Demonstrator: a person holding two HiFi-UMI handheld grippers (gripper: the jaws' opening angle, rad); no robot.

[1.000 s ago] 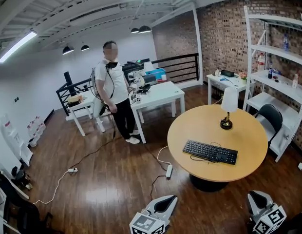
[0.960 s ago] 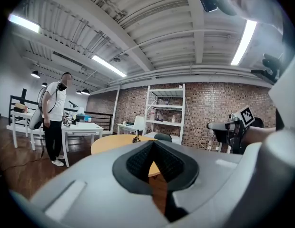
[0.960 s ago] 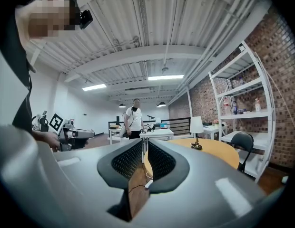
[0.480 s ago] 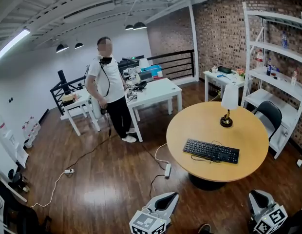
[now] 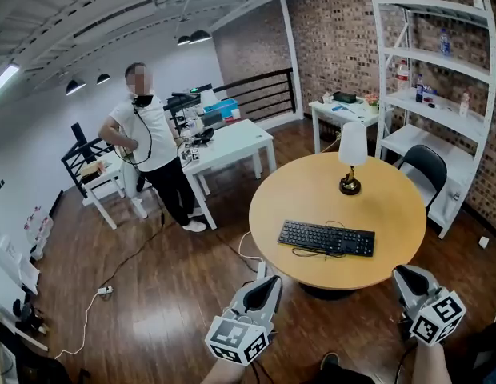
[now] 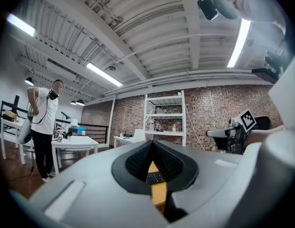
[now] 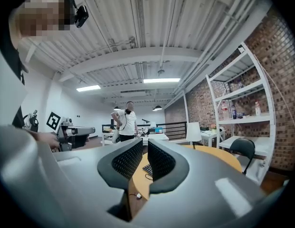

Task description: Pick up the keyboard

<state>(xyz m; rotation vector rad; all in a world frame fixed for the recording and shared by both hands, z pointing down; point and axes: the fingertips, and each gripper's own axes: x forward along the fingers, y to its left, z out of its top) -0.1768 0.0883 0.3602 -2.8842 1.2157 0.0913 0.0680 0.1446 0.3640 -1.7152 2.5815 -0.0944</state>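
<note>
Overhead, from the head view, the keyboard (image 5: pixel 326 238) lies flat on the round wooden table (image 5: pixel 312 190), toward its near edge, its thin cable looping beside it. A small lamp (image 5: pixel 351 154) stands farther back on the same top. The left gripper (image 5: pixel 270 285) hovers off the table's near left edge and the right gripper (image 5: pixel 403 275) off its near right edge; neither touches the keyboard. A person (image 5: pixel 152 150) in a white shirt stands far left beside a white table (image 5: pixel 232 138), and a white shelf (image 5: pixel 428 54) lines the brick wall at right.

Next, the left gripper view shows its jaws meeting at the tips, closed on nothing; through the notch below the tips a strip of the keyboard (image 6: pixel 154 177) and the table top appear beyond.

Last, the right gripper view shows its jaws almost together, a thin slit left between them and nothing in it. The keyboard (image 7: pixel 148 170) sits on the table beyond and below the jaws, well apart from them.
</note>
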